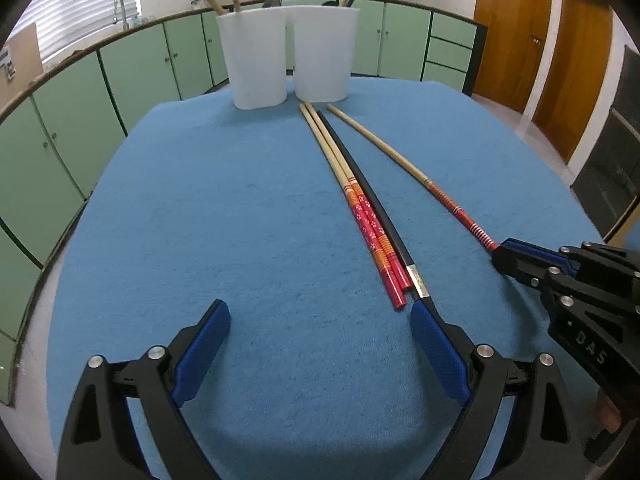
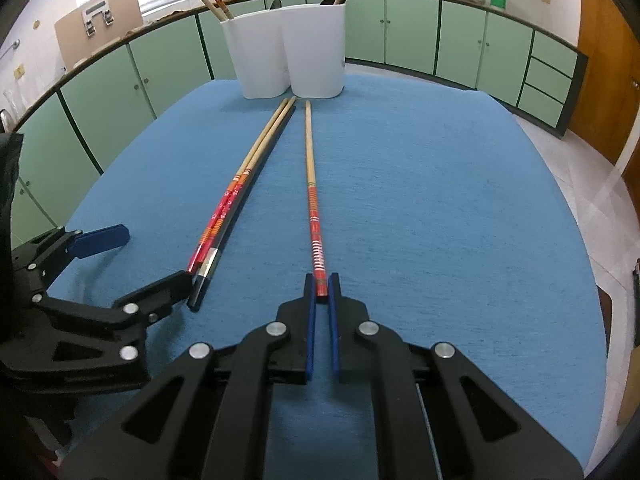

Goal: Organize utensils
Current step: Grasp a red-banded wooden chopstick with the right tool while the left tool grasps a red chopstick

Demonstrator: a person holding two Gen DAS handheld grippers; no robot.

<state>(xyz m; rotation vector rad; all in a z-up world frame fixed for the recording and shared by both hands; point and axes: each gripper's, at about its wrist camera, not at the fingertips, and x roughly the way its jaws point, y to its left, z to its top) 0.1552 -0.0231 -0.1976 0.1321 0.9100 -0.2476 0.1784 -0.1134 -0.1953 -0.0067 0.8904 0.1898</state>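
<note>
Tongs, right (image 2: 322, 288) | pinching slender bamboo chopstick (image 2: 311, 184) | fuzzy blue cloth (image 2: 440, 200)

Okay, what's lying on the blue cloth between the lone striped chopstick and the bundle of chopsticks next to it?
Nothing: only bare blue cloth separates the lone striped bamboo chopstick from the red-patterned chopstick bundle, clearest in the right wrist view.

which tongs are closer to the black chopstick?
Left. Left tongs open, one finger touching the black chopstick at its near end. Right tongs off to its right, shut on the lone chopstick.
</note>
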